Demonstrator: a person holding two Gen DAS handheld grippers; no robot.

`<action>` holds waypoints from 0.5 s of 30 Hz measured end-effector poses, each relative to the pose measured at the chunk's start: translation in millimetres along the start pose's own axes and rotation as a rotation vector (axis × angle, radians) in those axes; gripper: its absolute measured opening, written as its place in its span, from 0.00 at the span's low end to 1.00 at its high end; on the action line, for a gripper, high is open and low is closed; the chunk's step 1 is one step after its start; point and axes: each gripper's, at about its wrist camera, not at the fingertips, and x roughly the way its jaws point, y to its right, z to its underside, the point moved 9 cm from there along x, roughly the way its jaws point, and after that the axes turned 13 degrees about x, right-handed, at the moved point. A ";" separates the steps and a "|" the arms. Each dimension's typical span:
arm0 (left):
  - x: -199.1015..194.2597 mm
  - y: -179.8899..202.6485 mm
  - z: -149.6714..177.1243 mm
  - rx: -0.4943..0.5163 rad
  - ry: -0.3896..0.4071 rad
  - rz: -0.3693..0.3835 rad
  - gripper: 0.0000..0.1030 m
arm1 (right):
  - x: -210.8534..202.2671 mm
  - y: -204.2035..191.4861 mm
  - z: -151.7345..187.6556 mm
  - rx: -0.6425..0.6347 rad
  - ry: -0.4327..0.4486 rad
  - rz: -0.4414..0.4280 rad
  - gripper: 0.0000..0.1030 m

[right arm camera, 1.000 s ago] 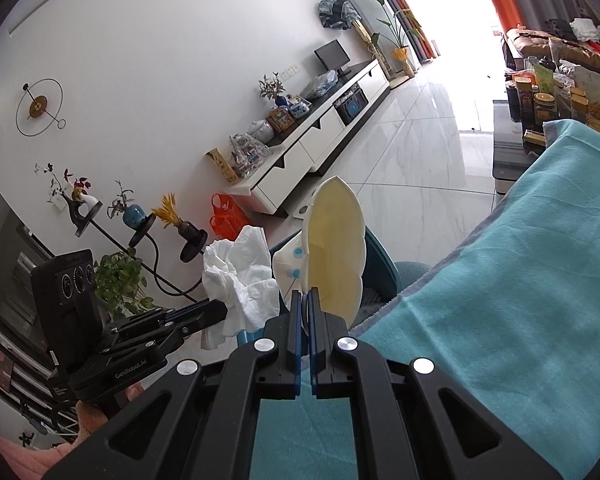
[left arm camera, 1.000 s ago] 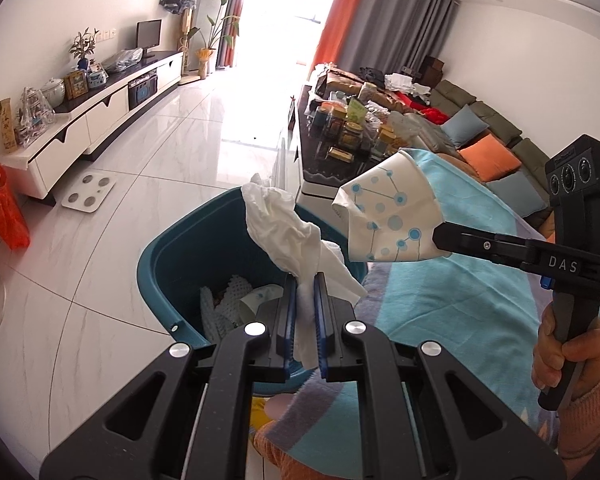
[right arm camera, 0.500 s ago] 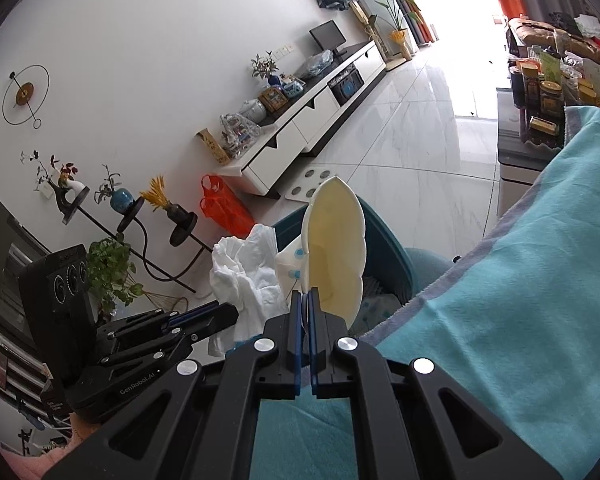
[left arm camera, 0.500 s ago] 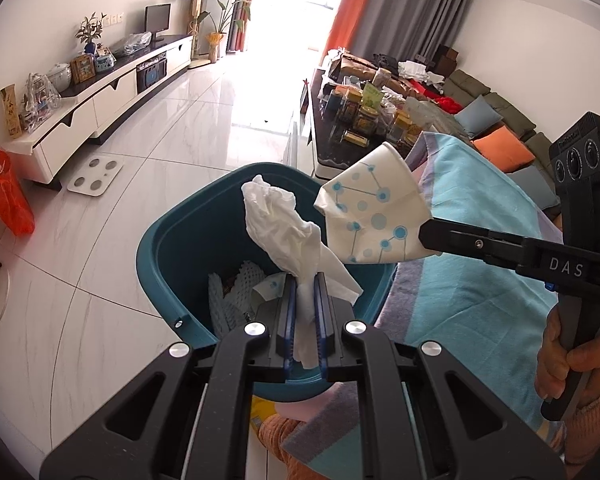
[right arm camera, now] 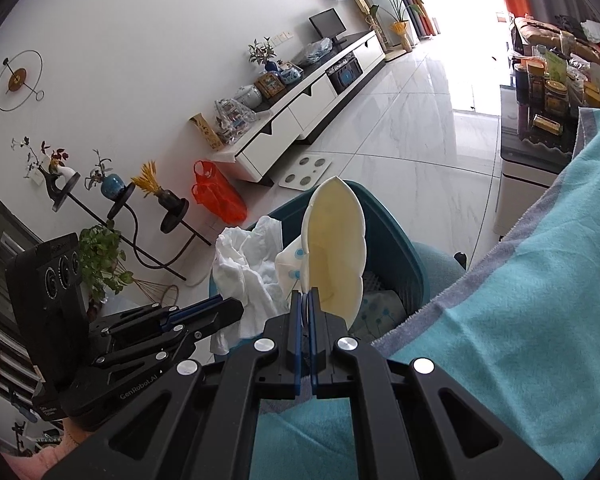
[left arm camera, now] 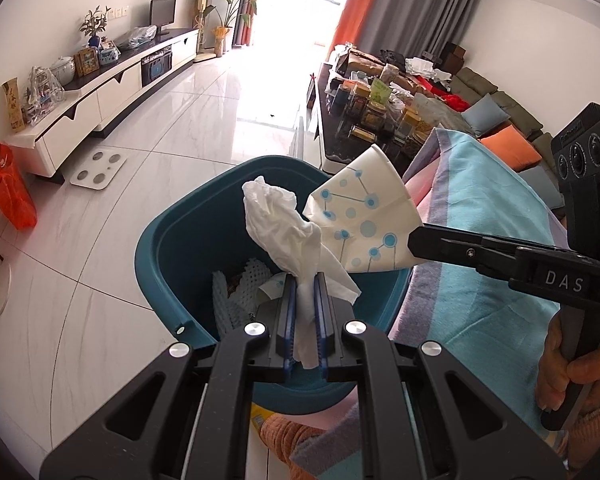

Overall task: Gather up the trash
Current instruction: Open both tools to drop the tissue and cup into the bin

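The teal trash bin stands on the floor, under both claws. The right claw pinches a flattened paper cup (blue dots outside) above the bin; the left claw grips a crumpled white tissue beside the cup.

Strong daylight pours through the window at the far end of the room, blown out to pure white in both views, and throws a glaring sheen along the glossy floor. The room is bright throughout, with soft shadows under the cabinet. Heavy fisheye distortion bends the walls and the floor's joints, and dark vignetting rings the corners. Near and mid-distance detail is sharp; the grey curtain and the sofa read slightly softer.
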 end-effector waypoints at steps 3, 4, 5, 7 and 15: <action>5.4 1.7 2.0 -0.004 -0.001 0.000 0.09 | 5.8 -4.5 -0.4 -0.004 -0.008 0.012 0.02; 7.2 1.9 1.7 -0.005 -0.002 0.000 0.10 | 8.0 -5.7 -0.7 -0.005 -0.012 0.017 0.03; 9.9 2.2 0.9 -0.007 -0.004 0.000 0.10 | 10.0 -7.0 -0.8 -0.005 -0.013 0.019 0.03; 14.9 1.6 0.1 -0.012 -0.011 0.002 0.11 | 12.4 -8.6 -0.4 -0.005 -0.013 0.024 0.04; 34.8 -6.2 7.9 -0.036 -0.039 -0.002 0.28 | 15.3 -6.0 -4.9 0.015 -0.010 0.040 0.13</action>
